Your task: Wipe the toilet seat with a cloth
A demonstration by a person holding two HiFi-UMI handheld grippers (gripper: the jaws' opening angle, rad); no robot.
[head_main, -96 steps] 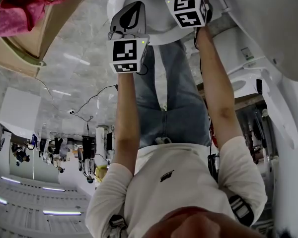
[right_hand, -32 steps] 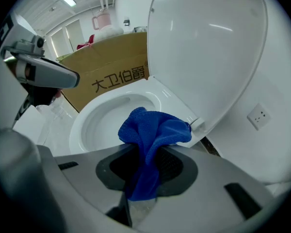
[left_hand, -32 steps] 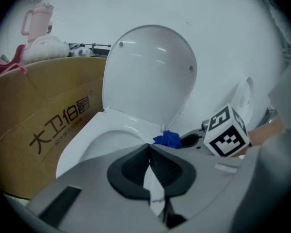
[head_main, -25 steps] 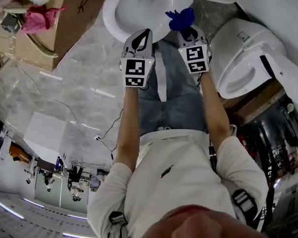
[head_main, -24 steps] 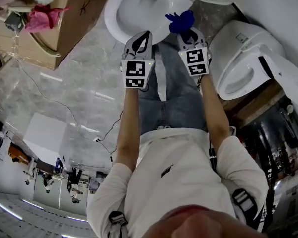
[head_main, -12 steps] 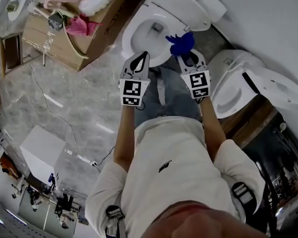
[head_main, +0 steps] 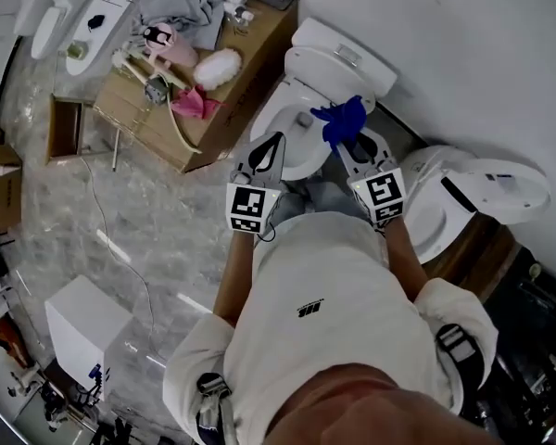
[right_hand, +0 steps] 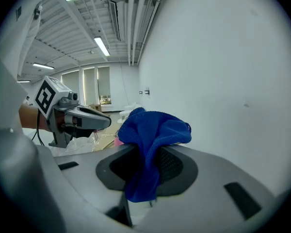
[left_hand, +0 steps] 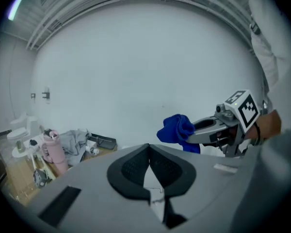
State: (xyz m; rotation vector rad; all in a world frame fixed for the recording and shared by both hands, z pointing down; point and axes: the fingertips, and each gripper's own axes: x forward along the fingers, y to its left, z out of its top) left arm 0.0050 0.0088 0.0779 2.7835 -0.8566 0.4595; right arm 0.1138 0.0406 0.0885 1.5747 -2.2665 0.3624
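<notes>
A white toilet [head_main: 280, 119] stands against the wall with its lid [head_main: 338, 58] raised and the rim of the bowl exposed. My right gripper [head_main: 346, 143] is shut on a crumpled blue cloth [head_main: 343, 119], held over the bowl's right front rim. In the right gripper view the blue cloth [right_hand: 153, 135] hangs bunched between the jaws. My left gripper [head_main: 275, 140] is beside it over the bowl's front edge, shut with nothing in it. The left gripper view shows its pads [left_hand: 131, 166] pressed together, and the right gripper [left_hand: 203, 127] with the blue cloth [left_hand: 177, 130] off to the right.
A cardboard box [head_main: 199, 109] left of the toilet carries a pink cloth, a white brush, grey rags and small bottles. A second white toilet [head_main: 473, 197] with its lid up stands close on the right. Marble floor [head_main: 120, 221] with a cable spreads to the left.
The head view has swung up to take in the whole toilet and the wall. Both grippers stay side by side at the bowl's front, the right one still holding the blue cloth.
</notes>
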